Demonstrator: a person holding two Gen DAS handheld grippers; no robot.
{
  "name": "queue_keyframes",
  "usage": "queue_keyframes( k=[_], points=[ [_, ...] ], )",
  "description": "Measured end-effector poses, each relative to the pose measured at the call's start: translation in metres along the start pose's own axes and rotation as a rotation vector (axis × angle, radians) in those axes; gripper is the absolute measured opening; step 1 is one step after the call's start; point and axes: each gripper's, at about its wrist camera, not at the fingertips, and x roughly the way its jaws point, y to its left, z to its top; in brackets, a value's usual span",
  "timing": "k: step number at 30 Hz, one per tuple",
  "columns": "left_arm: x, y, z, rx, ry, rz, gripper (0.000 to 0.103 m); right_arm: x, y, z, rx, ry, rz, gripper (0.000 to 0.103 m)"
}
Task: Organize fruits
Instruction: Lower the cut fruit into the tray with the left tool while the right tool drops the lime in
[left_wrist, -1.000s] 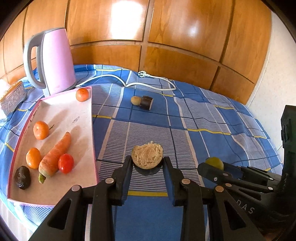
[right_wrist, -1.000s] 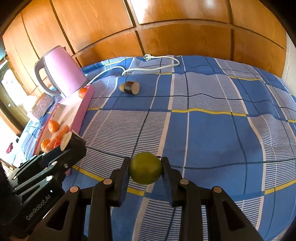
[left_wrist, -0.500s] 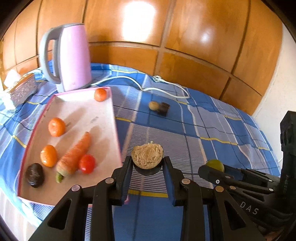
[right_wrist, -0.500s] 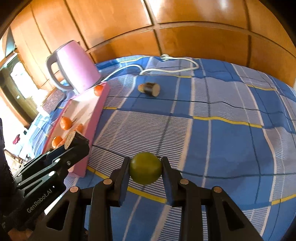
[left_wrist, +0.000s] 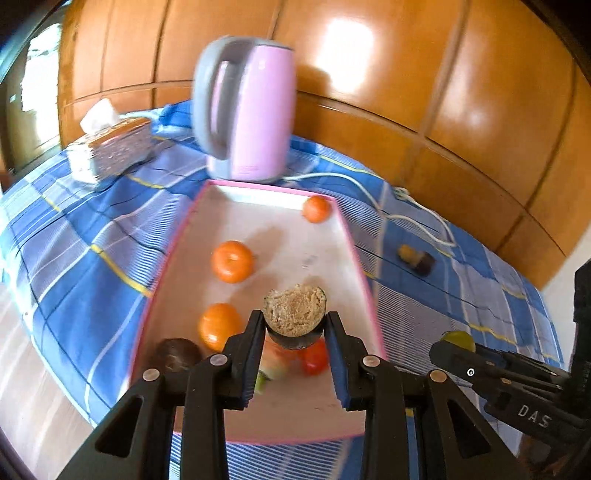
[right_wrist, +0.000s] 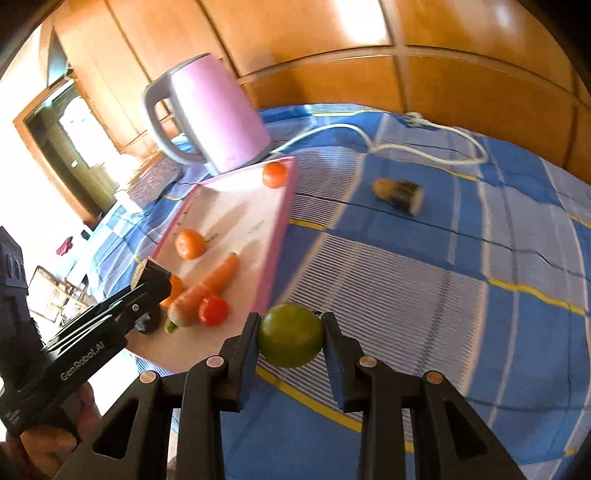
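My left gripper (left_wrist: 295, 334) is shut on a dark-skinned cut fruit half (left_wrist: 295, 312) with a tan, grainy cut face, held above the pink-rimmed tray (left_wrist: 291, 236). The tray holds three oranges (left_wrist: 232, 261), a carrot (right_wrist: 210, 286), a red tomato (right_wrist: 213, 311) and a dark round fruit (left_wrist: 175, 356). My right gripper (right_wrist: 290, 336) is shut on a green round fruit (right_wrist: 290, 335) over the cloth just right of the tray. Another cut piece (right_wrist: 400, 191) lies on the blue cloth beyond.
A pink kettle (left_wrist: 247, 107) stands behind the tray, its white cord (right_wrist: 424, 138) trailing across the blue checked cloth (right_wrist: 461, 295). A tissue box (left_wrist: 110, 147) sits to the left. Wood panelling backs the surface. A person's hand (right_wrist: 48, 443) holds the left gripper.
Both grippers swung left toward the tray with their fruit still held. The left one now hangs over the tray's near part; the right has come up beside the tray's right rim.
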Motion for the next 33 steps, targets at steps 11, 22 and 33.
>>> queue_keyframes(
  k=[11, 22, 33],
  points=[
    [0.011, 0.019, 0.013, -0.028, -0.017, 0.049, 0.033, 0.035, 0.040, 0.039, -0.058, 0.011, 0.043, 0.033],
    [0.014, 0.025, 0.015, -0.048, -0.016, 0.081, 0.033, 0.050, 0.053, 0.049, -0.067, 0.019, 0.050, 0.034],
    [0.016, 0.026, 0.014, -0.056, -0.002, 0.097, 0.033, 0.049, 0.054, 0.049, -0.044, 0.009, 0.063, 0.039]
  ],
)
